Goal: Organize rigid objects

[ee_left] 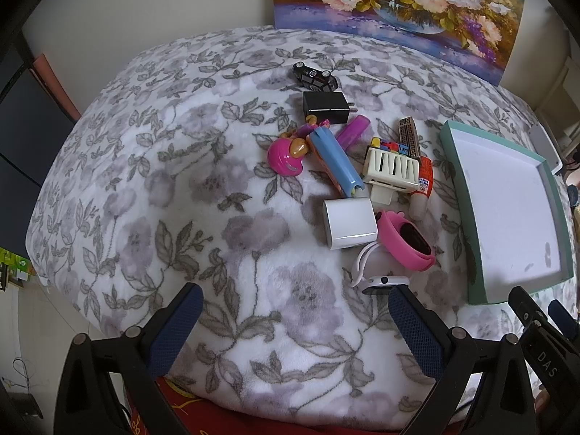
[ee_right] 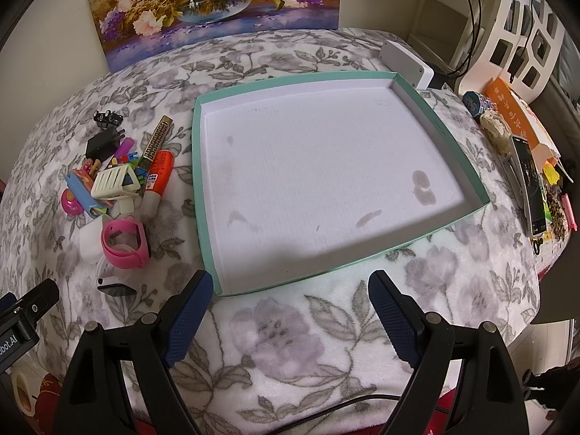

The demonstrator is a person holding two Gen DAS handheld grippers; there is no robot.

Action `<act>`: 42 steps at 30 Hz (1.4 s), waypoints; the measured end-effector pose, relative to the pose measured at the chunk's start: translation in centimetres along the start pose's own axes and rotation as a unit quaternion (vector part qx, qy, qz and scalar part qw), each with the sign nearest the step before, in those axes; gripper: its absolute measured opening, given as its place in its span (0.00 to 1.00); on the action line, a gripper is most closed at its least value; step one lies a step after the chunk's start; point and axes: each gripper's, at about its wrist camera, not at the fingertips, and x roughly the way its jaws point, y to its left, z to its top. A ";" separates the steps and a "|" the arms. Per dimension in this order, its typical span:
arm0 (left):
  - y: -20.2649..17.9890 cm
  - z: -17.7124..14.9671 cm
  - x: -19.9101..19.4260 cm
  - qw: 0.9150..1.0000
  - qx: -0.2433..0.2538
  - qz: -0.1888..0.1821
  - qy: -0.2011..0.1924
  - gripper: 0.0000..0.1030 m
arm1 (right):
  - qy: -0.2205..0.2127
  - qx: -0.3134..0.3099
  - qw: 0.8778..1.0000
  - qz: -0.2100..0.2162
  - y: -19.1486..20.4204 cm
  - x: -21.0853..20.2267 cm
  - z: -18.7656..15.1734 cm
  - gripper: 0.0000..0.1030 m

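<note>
Both your claws are just hanging over the flowery blanket [ee_right: 308,330] with nothing in them. Your left claw [ee_left: 293,315] is spread wide, blue pads well apart, above bare blanket on the near side of the pile. Your right claw [ee_right: 290,308] is spread too, sitting right at the near edge of the teal tray [ee_right: 440,127].

The tray's white inside has a few stains and that's it. All the stuff is in one heap to the left of it: a black toy car [ee_left: 314,77] at the far end, a black charger [ee_left: 325,107] just in front of it, then a purple tube [ee_left: 353,131], a blue tube [ee_left: 335,157] lying diagonal, and a pink toy [ee_left: 286,157] beside that. The cream slotted piece [ee_left: 391,170] sits on top of some small coloured bits, with an orange marker [ee_left: 423,181] and a patterned brown stick [ee_left: 409,137] on its tray side. Closer to you there's a white cube [ee_left: 349,223] touching a pink watch [ee_left: 411,241], and a white watch [ee_left: 382,281] nearest your left claw.

A flower painting [ee_right: 214,3] leans on the wall behind.
</note>
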 end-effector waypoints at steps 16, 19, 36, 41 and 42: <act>4.3 1.8 2.3 0.994 -0.102 -0.009 0.028 1.00 | 0.008 -0.061 0.996 0.061 6.0 -0.1 0.6 0.85; 4.6 1.7 3.2 0.992 -0.115 -0.014 0.047 1.00 | 0.016 -0.079 0.994 0.073 7.6 0.4 0.7 0.85; 6.4 3.9 8.0 0.971 -0.214 -0.006 0.102 1.00 | 0.071 -0.067 0.985 0.140 11.4 5.2 3.0 0.79; 6.5 4.7 9.1 0.971 -0.210 -0.010 0.112 1.00 | 0.084 -0.077 0.983 0.143 12.4 6.3 3.0 0.68; 6.7 5.0 9.5 0.972 -0.205 -0.008 0.112 1.00 | 0.088 -0.074 0.982 0.148 12.5 6.6 3.0 0.67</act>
